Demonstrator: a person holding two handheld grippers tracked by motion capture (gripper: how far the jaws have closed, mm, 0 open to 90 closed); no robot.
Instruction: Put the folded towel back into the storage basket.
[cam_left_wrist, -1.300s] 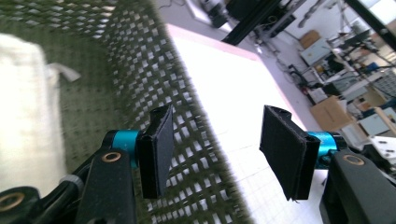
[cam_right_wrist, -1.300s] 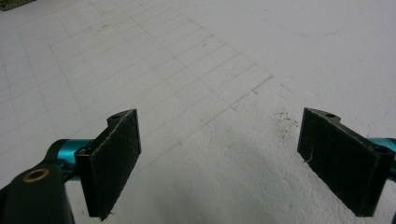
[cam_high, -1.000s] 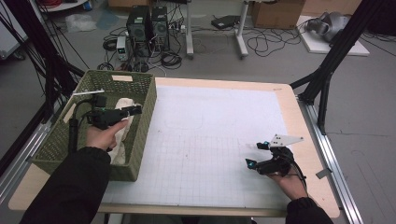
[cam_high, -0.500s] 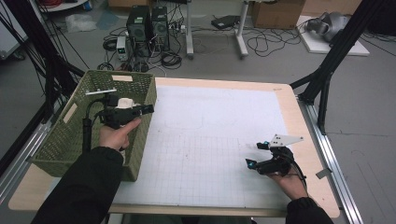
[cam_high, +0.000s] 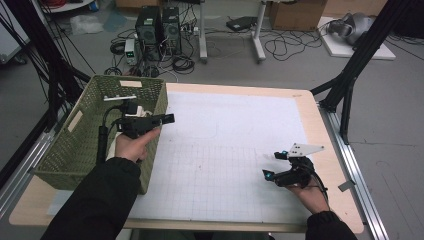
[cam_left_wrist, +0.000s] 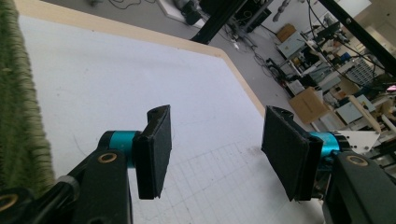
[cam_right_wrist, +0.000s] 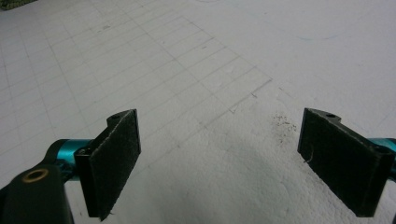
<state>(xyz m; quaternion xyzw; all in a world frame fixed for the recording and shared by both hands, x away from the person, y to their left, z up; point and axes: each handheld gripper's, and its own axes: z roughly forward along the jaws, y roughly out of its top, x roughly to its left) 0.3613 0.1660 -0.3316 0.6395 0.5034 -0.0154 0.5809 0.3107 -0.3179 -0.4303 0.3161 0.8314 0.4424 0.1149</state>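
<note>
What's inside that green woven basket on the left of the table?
In the green basket some white, cloth-like stuff shows behind the left gripper, whose jaws stand open and empty. The hand and sleeve cover much of the basket's floor, so more may lie hidden.

**A count of what is in front of me**

I hold two claws: my left claw (cam_high: 167, 118) and my right claw (cam_high: 273, 165), each with two black jaws. There is one counter (cam_high: 330, 165), covered by one white gridded sheet (cam_high: 225, 150). One green woven basket (cam_high: 80, 145) sits on it, with one pale thing (cam_high: 142, 109) inside that I cannot make out.
</note>
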